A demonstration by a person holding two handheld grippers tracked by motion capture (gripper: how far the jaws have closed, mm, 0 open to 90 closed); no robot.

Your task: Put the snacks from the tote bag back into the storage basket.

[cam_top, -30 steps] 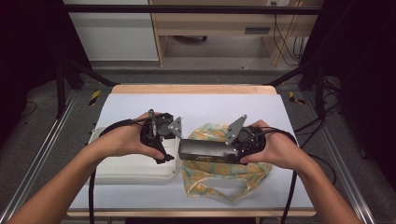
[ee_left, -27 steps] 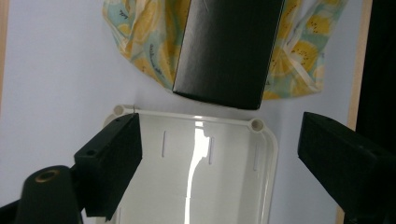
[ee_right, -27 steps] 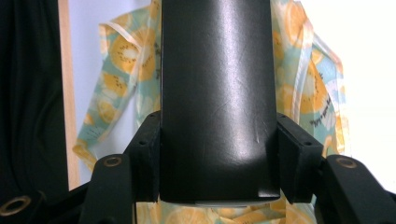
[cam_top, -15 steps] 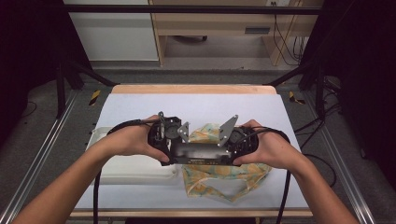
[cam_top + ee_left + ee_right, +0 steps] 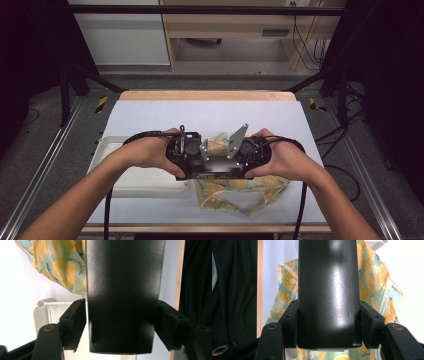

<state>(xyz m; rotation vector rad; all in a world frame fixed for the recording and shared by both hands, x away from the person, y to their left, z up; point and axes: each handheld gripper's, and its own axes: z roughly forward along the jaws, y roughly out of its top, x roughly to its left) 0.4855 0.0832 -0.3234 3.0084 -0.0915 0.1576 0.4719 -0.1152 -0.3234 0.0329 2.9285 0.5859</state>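
**Black box held end to end between both tools**

We see a long black box carried above the table, near its front edge and about midway along it. Its long axis runs side to side, parallel to that front edge. Our left tool is clenched on the box's left end; in the left gripper view both jaws press the box's sides. Our right tool is clenched on the right end, its jaws likewise tight against the glossy box. Each tool points inward along the box, so the two face one another and neither hand is nearer.

Under the box lies a fruit-print cloth, spreading toward the front edge. A white tray sits beside it toward the left edge.

We judge any next move must keep both tools travelling together, or the box will twist.
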